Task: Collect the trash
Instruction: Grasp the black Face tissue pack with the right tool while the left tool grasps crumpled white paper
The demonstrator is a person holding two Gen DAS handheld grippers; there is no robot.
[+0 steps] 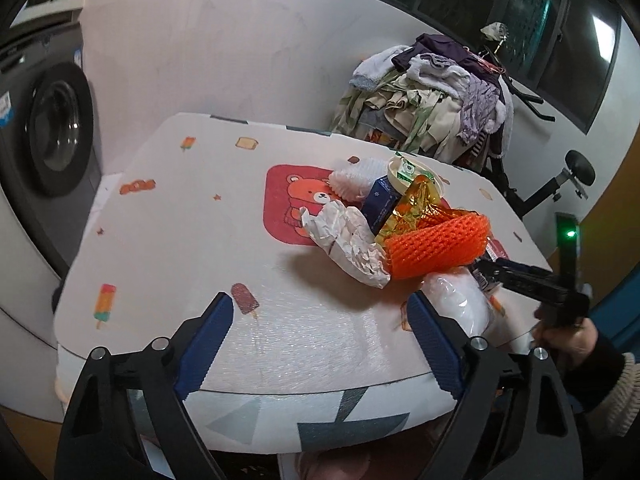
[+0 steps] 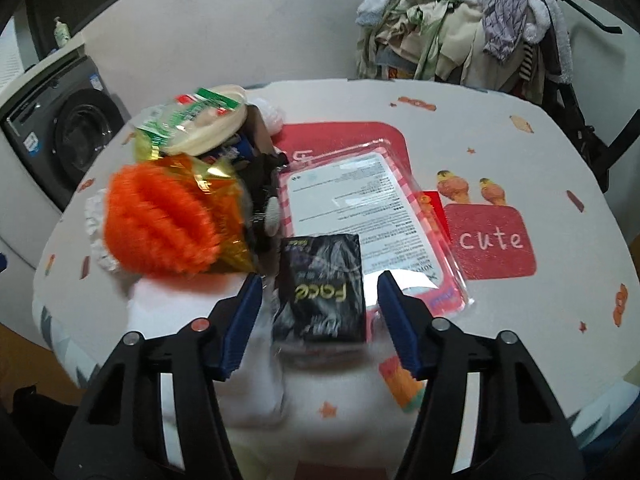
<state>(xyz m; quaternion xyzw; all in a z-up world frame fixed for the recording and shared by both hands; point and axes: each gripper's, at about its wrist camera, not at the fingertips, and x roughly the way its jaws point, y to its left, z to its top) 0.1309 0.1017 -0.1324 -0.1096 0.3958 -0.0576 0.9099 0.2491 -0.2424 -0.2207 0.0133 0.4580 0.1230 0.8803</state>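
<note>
A heap of trash lies on the cartoon-print tablecloth [image 1: 180,220]: crumpled white paper [image 1: 348,240], an orange foam net [image 1: 436,244], gold foil [image 1: 416,204], a blue box [image 1: 380,200] and a cream lid [image 1: 408,170]. My left gripper [image 1: 320,320] is open over bare cloth near the front edge, short of the heap. In the right wrist view a black "Face" packet [image 2: 324,288] sits between the pads of my right gripper [image 2: 320,279], with a small gap on each side. The packet rests partly on a flat pink-edged package [image 2: 360,208]. The orange foam net [image 2: 160,220] is to its left.
A white plastic bag [image 1: 456,304] lies at the table's front right. Behind the table stands a rack piled with clothes [image 1: 432,96]. A washing machine [image 1: 52,132] is at the left. A person's hand and sleeve [image 1: 580,344] hold the right gripper.
</note>
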